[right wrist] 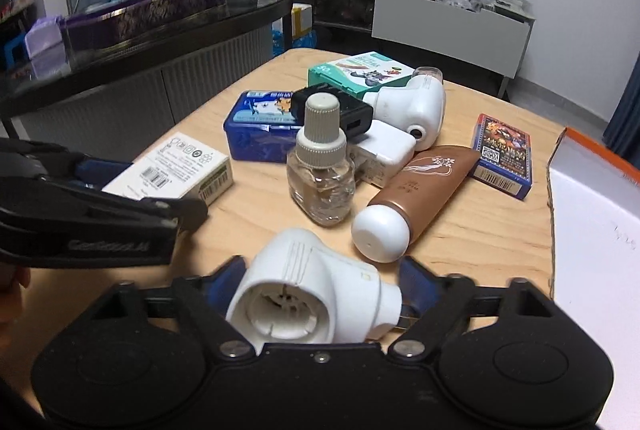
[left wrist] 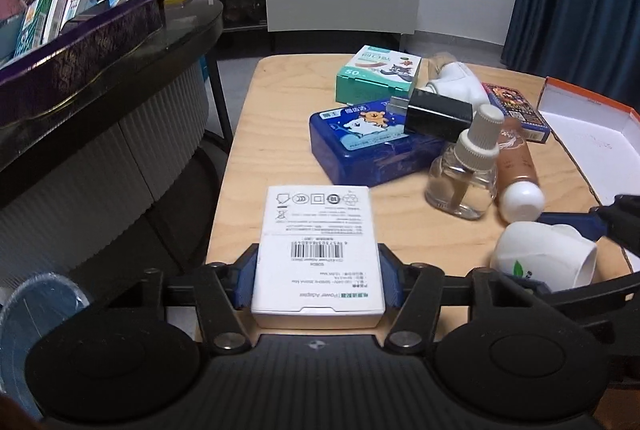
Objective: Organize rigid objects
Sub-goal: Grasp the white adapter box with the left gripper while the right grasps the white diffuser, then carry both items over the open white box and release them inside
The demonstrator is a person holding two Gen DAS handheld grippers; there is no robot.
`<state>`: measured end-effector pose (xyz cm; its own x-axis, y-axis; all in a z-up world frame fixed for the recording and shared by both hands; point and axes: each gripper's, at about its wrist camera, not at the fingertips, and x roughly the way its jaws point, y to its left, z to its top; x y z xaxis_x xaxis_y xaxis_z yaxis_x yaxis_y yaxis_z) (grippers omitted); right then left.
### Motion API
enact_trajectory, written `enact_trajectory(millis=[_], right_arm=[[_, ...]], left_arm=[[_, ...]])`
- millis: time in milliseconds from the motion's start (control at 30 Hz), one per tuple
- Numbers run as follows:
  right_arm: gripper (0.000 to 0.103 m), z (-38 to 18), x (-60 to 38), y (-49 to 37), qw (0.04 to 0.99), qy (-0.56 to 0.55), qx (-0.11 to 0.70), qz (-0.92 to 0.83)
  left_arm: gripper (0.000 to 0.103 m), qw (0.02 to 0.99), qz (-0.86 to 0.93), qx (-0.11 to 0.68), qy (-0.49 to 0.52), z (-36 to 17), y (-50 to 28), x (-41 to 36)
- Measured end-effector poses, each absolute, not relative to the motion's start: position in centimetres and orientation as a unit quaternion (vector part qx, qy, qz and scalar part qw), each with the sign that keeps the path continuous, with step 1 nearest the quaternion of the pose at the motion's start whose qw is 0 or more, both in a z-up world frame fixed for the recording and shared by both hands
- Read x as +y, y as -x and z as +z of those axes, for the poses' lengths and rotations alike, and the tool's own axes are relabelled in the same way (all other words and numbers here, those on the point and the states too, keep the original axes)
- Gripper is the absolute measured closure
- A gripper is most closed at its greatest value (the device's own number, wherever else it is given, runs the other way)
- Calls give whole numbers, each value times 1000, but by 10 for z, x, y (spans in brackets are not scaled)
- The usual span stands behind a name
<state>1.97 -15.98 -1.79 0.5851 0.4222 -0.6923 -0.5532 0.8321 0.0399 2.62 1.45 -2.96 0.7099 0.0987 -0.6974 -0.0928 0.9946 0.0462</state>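
The left gripper [left wrist: 319, 280] has its jaws clamped on the sides of a white box [left wrist: 318, 250] lying flat at the near left of the bench [left wrist: 272, 158]. The right gripper [right wrist: 322, 280] has its jaws around a white plug-in device [right wrist: 308, 290]; whether both touch it is unclear. A glass bottle [right wrist: 320, 174] stands just beyond.

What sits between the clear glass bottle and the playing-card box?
The brown tube with white cap lies between the clear glass bottle and the playing-card box, in the right wrist view.
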Motion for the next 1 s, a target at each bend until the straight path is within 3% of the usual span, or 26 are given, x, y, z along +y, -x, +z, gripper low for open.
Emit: enact_trajectory(millis=[533,1000], right_arm=[[19,47,-240,14,934,63,276,219],[19,115,-379,-21,971,34,220,82]], left_arm=[[44,940,-21,334,62,33,18,-45],[44,943,-120,307,41,101,-69,-165]])
